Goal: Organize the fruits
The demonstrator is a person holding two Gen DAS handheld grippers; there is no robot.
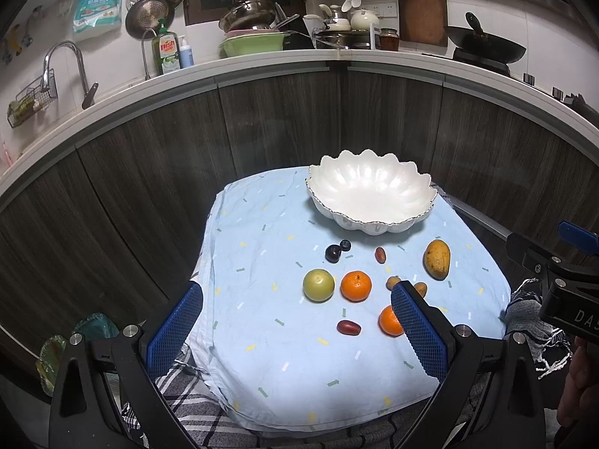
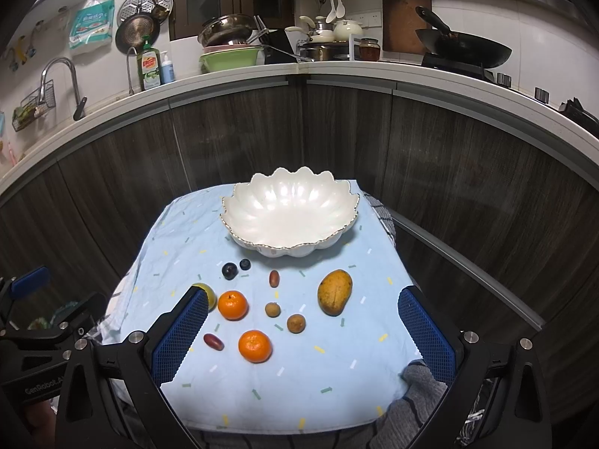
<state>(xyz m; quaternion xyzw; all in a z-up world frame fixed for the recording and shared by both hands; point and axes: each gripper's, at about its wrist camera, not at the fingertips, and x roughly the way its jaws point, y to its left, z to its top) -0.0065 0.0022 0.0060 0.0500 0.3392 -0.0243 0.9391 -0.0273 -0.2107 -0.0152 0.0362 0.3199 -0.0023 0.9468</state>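
Both claws, left claw (image 1: 297, 321) and right claw (image 2: 303, 327), are held wide apart and empty. The scalloped white ceramic bowl (image 2: 239, 224) is kept bare at the back. Fruits are spread over the pale blue cloth (image 2: 337, 381): yellow mango (image 2: 334, 292), two oranges, probably longans.

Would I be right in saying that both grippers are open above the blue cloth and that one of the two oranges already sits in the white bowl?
Not quite: the white bowl holds nothing. Both oranges lie on the blue cloth, as the right wrist view shows. The left gripper and right gripper are indeed open.
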